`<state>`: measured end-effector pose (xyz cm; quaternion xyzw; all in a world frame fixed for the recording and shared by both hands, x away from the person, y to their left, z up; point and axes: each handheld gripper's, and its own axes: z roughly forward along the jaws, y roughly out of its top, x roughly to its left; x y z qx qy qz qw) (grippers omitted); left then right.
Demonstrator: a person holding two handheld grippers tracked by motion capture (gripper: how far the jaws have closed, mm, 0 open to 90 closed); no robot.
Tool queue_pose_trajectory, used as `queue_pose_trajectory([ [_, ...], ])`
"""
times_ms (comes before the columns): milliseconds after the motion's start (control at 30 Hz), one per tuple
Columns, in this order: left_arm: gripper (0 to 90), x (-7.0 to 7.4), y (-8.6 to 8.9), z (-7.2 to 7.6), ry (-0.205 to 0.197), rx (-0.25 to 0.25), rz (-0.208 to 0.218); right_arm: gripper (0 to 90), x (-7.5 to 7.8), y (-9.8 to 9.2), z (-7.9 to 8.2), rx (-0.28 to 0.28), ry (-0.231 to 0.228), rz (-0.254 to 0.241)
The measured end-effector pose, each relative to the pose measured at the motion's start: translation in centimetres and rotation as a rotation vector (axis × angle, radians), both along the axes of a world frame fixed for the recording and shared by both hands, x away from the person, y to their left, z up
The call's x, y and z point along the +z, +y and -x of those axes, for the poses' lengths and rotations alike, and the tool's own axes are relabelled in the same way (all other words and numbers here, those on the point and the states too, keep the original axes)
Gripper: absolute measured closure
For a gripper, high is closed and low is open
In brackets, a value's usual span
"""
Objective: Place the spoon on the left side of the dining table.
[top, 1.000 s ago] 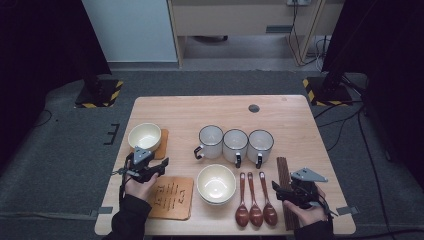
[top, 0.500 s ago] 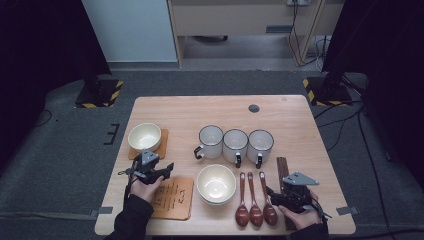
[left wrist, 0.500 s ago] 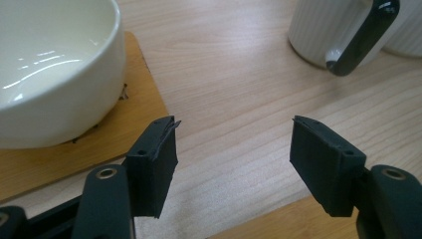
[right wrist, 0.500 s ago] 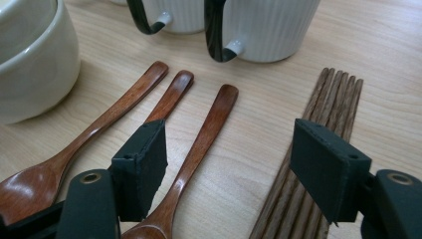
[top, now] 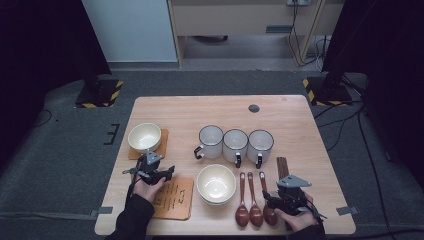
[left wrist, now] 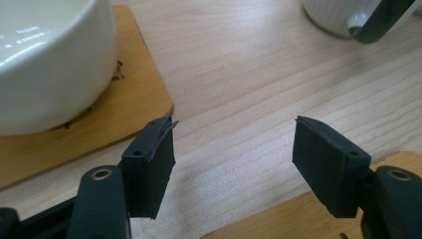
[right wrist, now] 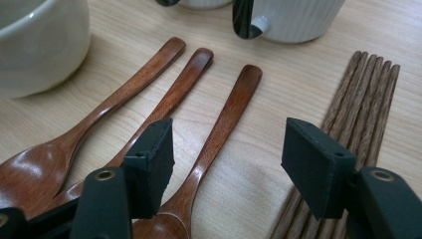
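My left gripper (top: 159, 171) (left wrist: 234, 129) hovers low over bare wood between a cream bowl (top: 144, 136) (left wrist: 45, 64) on its wooden coaster (left wrist: 139, 99) and a second, engraved coaster (top: 172, 197) (left wrist: 298, 219). Its jaws have just been opening and nothing is between them. My right gripper (top: 280, 196) (right wrist: 230, 129) is at the near right. Its jaws have just been closing. They straddle the handle of the rightmost wooden spoon (right wrist: 224, 119) without touching it. Two more spoons (top: 248, 200) lie to its left and dark chopsticks (top: 283, 166) (right wrist: 358, 99) to its right.
Three white ribbed mugs (top: 235, 145) stand in a row mid-table, and the right one (right wrist: 293, 17) is just beyond the spoon handles. A second cream bowl (top: 216, 183) (right wrist: 40, 40) sits left of the spoons. The table's near edge (top: 225, 234) is close behind both hands.
My right gripper has shifted a little left, over the spoons, and its jaws have narrowed. My left gripper has sunk slightly toward the table beside the coaster.
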<state>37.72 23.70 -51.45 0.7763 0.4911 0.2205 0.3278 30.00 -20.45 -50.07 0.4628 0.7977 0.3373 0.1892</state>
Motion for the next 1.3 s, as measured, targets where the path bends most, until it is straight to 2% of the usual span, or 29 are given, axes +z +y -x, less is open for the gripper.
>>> queue_pose_trajectory([
  [133,32.0,-0.4,0.1,-0.2,0.015,0.0,0.0,42.3,-0.3,0.2,0.0,0.006,0.017,0.007],
  [233,31.3,-0.6,0.3,-0.3,0.022,0.008,-0.019,44.4,-0.5,0.5,0.0,0.019,0.027,0.019],
  [367,30.5,-0.8,0.5,-0.4,0.027,0.014,-0.009,47.6,-0.6,0.7,-0.1,0.03,0.042,0.027],
  [767,29.0,-1.3,0.5,-0.5,0.052,0.016,-0.019,55.9,-1.0,1.1,-0.4,0.042,0.074,0.045],
  [1300,22.8,-1.7,0.7,-0.5,0.032,0.022,0.005,67.6,-1.4,1.3,-0.8,0.055,0.111,0.07],
])
